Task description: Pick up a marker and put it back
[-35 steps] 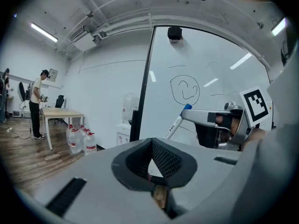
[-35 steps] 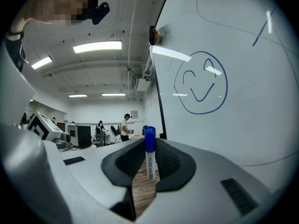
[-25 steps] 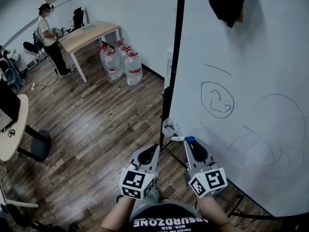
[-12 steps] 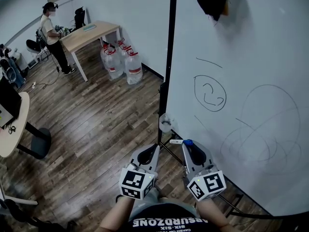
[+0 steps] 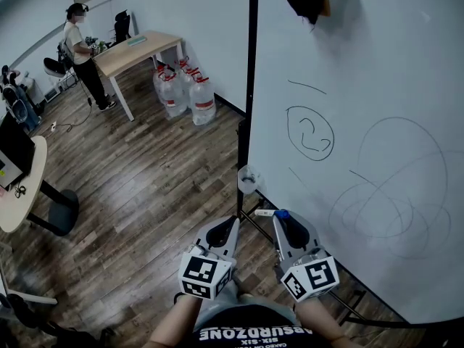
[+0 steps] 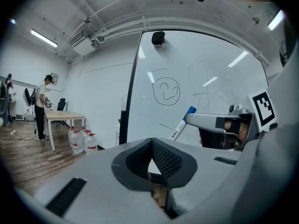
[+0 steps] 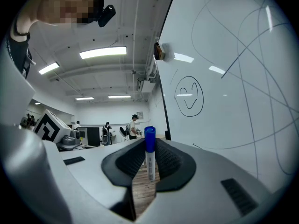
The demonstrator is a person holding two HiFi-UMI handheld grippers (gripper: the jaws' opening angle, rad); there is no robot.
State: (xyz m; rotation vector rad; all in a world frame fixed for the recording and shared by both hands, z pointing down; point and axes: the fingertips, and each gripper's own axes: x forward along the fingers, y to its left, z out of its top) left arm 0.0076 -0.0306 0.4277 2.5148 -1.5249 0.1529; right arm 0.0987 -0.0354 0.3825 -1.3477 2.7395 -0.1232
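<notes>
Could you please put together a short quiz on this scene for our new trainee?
1. True or false: the right claw grips a blue-capped marker.
2. Which drawing on the whiteboard lies nearest its black edge? A) smiley face B) star C) arrow
3. What stands on the floor beside the wooden table?
Key: 1 true; 2 A; 3 large water bottles.

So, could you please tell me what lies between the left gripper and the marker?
Nothing: the head view shows an open gap between the left gripper and the marker, which the right gripper clamps.
</notes>
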